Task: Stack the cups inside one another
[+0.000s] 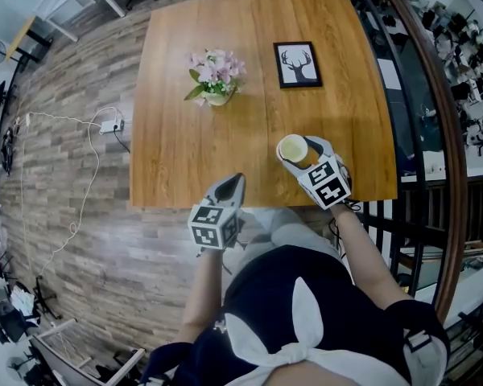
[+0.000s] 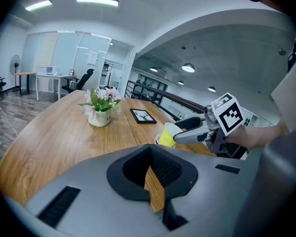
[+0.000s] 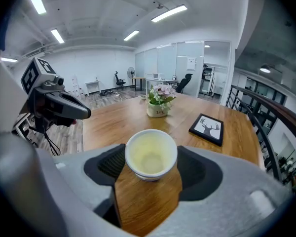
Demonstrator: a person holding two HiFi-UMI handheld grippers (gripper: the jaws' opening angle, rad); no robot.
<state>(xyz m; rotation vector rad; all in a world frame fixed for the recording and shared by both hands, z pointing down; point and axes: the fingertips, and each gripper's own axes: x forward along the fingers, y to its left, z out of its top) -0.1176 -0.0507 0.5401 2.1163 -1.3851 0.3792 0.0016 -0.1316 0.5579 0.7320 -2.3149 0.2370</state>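
I am holding the right tool (image 1: 303,156) clamped on the yellow cup (image 3: 151,155), with one jaw pressing each side of it. The cup is sitting tilted, low over the worktop (image 1: 185,151) close to its near edge. It is at about 4 o'clock from the flowers (image 1: 216,77) and 6 o'clock from the deer picture (image 1: 297,63). A second rim is showing just beneath it, and I cannot tell what that is. The left tool (image 2: 149,149) is hovering at 7 o'clock from the cup, just off the worktop edge, its jaws together and gripping nothing.
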